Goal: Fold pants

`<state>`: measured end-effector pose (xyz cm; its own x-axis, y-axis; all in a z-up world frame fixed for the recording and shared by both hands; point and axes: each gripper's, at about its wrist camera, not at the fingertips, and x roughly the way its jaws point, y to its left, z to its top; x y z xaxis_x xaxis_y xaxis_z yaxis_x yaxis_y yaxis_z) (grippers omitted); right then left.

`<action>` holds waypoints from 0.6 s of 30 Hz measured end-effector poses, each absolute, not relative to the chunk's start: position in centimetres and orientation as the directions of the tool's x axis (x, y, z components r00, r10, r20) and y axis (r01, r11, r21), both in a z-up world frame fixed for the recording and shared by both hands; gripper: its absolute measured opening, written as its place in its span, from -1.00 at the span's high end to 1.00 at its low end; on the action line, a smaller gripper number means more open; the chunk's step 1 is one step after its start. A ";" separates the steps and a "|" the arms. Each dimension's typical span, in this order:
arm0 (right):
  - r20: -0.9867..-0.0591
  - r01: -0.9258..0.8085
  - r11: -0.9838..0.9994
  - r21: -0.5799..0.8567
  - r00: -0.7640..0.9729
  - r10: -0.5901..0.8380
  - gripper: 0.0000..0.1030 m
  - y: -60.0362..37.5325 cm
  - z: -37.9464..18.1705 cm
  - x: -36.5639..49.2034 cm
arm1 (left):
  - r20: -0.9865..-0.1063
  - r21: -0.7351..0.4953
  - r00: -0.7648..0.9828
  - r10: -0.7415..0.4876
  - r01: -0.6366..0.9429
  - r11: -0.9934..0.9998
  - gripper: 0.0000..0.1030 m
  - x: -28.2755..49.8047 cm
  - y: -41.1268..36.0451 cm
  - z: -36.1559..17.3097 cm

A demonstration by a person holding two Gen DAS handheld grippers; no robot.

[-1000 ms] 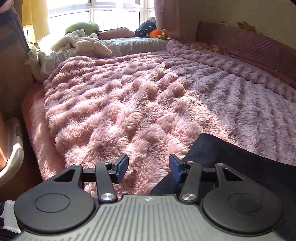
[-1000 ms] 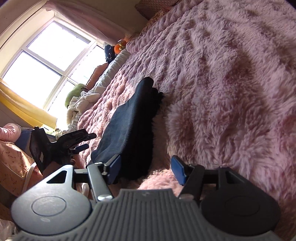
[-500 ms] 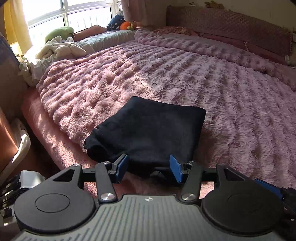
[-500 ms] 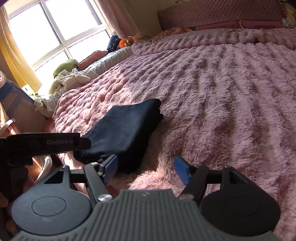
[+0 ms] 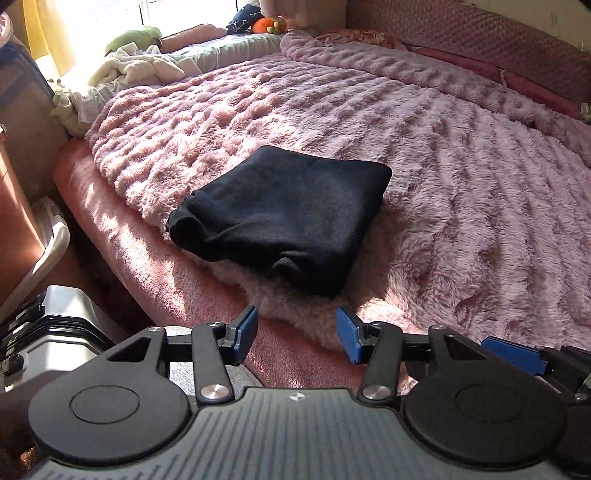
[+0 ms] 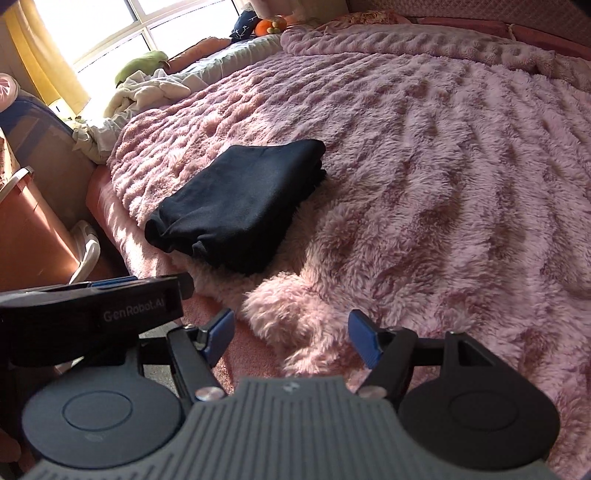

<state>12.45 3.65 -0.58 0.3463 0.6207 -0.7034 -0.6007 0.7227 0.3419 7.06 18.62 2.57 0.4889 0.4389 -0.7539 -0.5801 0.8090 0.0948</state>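
Note:
The black pants (image 5: 284, 210) lie folded into a compact, thick rectangle on the fluffy pink blanket (image 5: 461, 177), close to the bed's near left edge. In the right wrist view the same pants (image 6: 240, 206) sit ahead and to the left. My left gripper (image 5: 295, 332) hovers just short of the folded bundle, over the bed's edge; its jaws are closing slightly with nothing between them. My right gripper (image 6: 291, 332) stands open and empty over a raised tuft of blanket, to the right of the pants. Neither gripper touches the pants.
A heap of white cloth (image 5: 136, 70) and plush toys (image 5: 264, 24) lie by the sunlit window at the far end. The padded headboard (image 5: 480, 33) runs along the right. A silver case (image 5: 62, 325) and a white-rimmed object (image 5: 51, 236) stand beside the bed on the left.
Both grippers have drawn back from the pants and risen. The left one swung over from the left of the bundle. The right one rolled level. The folded pants stayed in place.

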 end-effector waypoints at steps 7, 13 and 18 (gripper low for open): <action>-0.699 -0.606 0.722 0.335 0.353 0.621 -0.26 3.3 -0.1 12.1 | -0.748 0.090 0.500 0.437 -0.575 0.813 -0.14 6.9 17.9 2.9; -0.697 -0.607 0.725 0.325 0.364 0.617 -0.26 3.3 0.2 11.9 | -0.746 0.090 0.504 0.436 -0.573 0.815 -0.15 7.0 17.7 3.0; -0.697 -0.610 0.727 0.316 0.370 0.614 -0.26 3.3 0.2 11.9 | -0.746 0.089 0.504 0.435 -0.573 0.815 -0.16 7.0 17.7 3.0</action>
